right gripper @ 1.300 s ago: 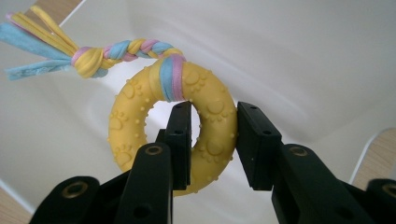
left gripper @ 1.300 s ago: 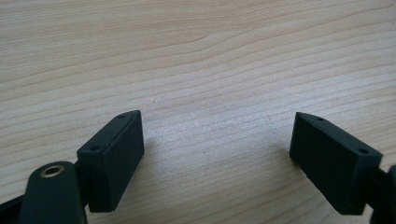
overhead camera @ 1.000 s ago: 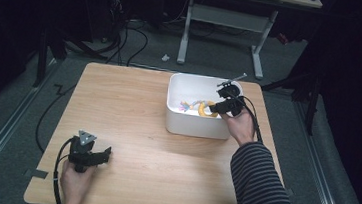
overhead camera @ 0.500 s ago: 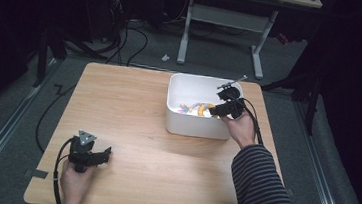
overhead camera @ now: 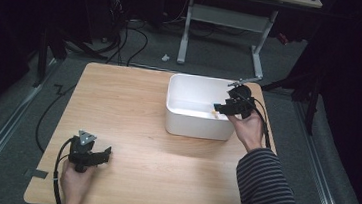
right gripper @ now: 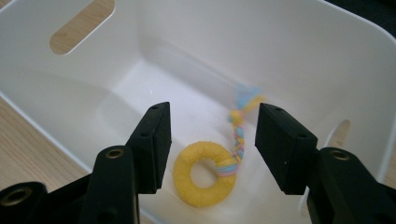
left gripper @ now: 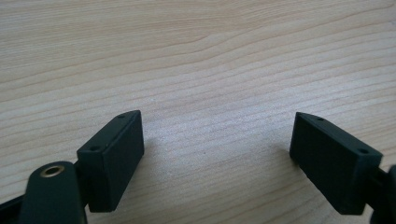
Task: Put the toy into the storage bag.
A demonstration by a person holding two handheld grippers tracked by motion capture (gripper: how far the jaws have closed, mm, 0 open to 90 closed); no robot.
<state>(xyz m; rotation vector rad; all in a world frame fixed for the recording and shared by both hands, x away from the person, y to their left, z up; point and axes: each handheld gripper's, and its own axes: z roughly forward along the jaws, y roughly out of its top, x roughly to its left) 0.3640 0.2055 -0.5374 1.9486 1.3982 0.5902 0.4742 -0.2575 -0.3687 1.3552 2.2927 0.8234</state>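
Yellow ring toy (right gripper: 203, 174) with soft braided rope, light, graspable by its rim, is lying in white bin (overhead camera: 182, 119) near table's far right corner beneath right tongs (right gripper: 212, 140), which have just been opening and are gripping nothing.

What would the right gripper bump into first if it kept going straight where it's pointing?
Probably the yellow ring toy lying on the floor of the white bin; the right gripper, jaws open, points down at it, though depth is hard to judge.

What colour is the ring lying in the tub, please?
Yellow; the ring shows best in the right gripper view, with a pastel braided cord tied to it.
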